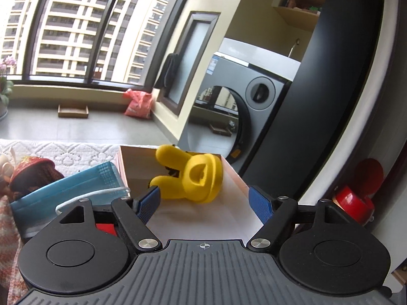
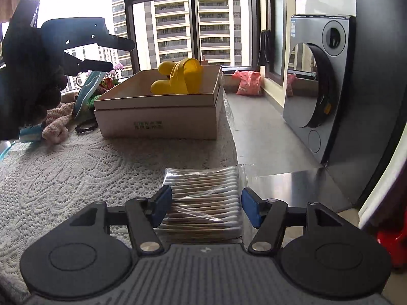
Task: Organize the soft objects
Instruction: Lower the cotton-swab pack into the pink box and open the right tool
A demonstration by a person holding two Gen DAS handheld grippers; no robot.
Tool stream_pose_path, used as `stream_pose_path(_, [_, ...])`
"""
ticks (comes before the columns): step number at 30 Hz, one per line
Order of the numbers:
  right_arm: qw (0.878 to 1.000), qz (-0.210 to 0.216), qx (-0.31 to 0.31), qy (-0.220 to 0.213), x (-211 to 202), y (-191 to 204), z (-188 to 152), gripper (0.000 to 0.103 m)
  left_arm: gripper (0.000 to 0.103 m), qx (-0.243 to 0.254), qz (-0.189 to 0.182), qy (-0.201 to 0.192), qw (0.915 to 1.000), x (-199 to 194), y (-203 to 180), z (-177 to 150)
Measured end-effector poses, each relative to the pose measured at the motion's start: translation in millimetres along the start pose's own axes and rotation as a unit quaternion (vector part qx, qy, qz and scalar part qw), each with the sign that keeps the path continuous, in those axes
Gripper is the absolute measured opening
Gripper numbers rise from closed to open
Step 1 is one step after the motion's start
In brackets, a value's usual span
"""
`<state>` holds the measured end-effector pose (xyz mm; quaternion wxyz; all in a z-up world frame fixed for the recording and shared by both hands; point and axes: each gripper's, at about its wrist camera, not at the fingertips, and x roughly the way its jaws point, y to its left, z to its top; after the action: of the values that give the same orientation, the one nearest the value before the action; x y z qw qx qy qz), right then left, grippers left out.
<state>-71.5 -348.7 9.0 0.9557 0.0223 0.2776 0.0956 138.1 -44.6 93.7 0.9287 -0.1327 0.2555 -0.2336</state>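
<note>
My right tool is spread, empty, straddling the swab pack lying crosswise on the bench, box ahead; left tool gapes empty over the box.

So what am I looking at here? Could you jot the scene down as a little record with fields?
Setting: table with white lace cloth, by a window
Box: open cardboard box on the cloth
In the box: yellow soft toy
Beside the box: blue face mask, pink cloth
Near edge: packet of cotton swabs
Left gripper: open, at the box, holding nothing
Right gripper: open, its fingers either side of the swab packet, not gripping
Background: washing machine
</note>
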Motion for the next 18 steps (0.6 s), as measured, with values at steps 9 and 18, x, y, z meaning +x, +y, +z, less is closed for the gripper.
stream_pose_path(9, [0.997, 0.062, 0.032, 0.046, 12.1, -4.9, 2.2, 0.085, 0.081, 0.02, -0.019, 0.005, 0.9996, -41.7, -20.1, -31.2])
stream_pose_path(18, [0.997, 0.045, -0.068, 0.009, 2.2, 35.1, 26.2, 0.072, 0.081, 0.018, -0.003, 0.027, 0.9995, -87.5, -7.3, -81.8])
